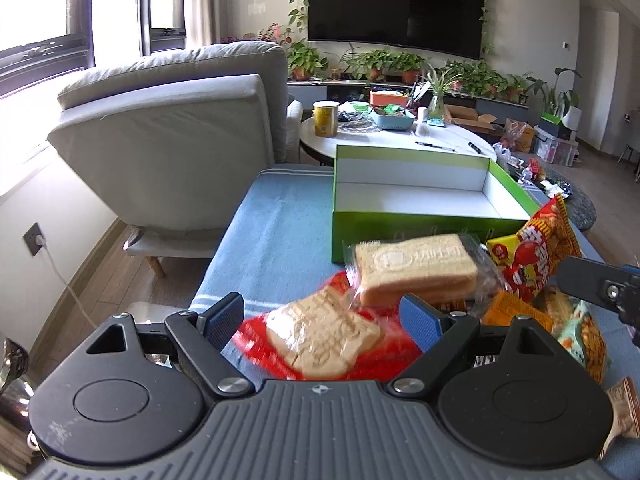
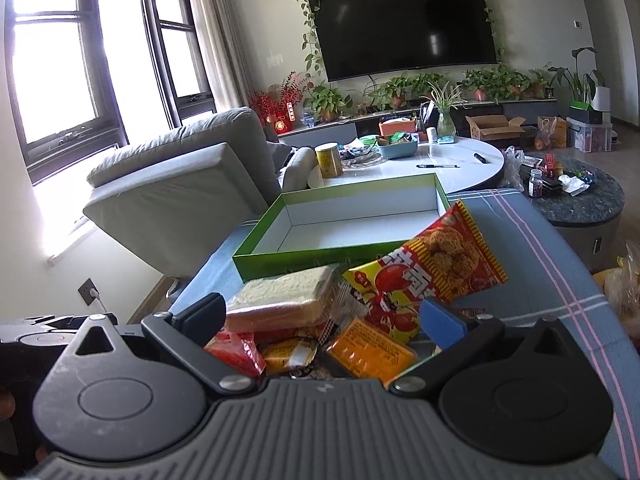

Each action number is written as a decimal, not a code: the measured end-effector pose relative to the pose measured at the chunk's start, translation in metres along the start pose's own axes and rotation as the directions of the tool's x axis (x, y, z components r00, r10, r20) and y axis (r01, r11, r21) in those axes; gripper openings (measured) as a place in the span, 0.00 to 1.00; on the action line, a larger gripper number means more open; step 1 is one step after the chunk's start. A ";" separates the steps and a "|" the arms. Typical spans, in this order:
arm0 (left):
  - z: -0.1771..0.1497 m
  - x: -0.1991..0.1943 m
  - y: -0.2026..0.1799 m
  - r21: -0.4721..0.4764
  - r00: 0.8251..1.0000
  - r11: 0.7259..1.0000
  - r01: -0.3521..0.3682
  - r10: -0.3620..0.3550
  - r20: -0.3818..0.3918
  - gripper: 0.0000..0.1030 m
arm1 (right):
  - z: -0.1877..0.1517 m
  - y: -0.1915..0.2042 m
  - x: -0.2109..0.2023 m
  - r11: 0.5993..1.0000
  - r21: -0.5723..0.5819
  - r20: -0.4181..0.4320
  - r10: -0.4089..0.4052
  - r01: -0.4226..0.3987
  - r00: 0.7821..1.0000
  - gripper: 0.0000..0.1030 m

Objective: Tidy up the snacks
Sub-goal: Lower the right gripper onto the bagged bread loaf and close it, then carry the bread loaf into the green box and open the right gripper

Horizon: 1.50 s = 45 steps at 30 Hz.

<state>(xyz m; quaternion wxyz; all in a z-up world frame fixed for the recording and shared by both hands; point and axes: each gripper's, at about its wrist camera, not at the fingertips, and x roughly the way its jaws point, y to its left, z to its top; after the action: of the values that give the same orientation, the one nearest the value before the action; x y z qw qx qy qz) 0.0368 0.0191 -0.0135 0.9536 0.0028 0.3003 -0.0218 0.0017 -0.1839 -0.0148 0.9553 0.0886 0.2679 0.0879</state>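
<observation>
Both claws (image 1: pixel 324 316) (image 2: pixel 322 318) wide before box (image 2: pixel 320 254).

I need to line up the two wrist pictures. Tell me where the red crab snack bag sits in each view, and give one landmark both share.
Left wrist view: the red crab snack bag stands at the right, tilted, just right of the wrapped sandwich.
Right wrist view: the bag is centre-right, leaning on the near wall of the green box.
Shared landmark: the green box, open and empty, just behind the snack pile.
</observation>
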 end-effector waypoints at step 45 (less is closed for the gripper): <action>0.075 0.050 -0.024 0.101 0.946 0.943 0.318 -0.323 0.030 0.67 | 0.075 0.001 0.086 0.988 0.044 -0.108 0.154 -0.150 0.982 0.78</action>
<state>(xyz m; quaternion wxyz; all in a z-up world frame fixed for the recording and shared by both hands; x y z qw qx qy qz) 0.1193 -0.0080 0.0198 0.9429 -0.0013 0.2730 -0.1910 0.1138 -0.1733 0.0058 0.9277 0.1206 0.3147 0.1606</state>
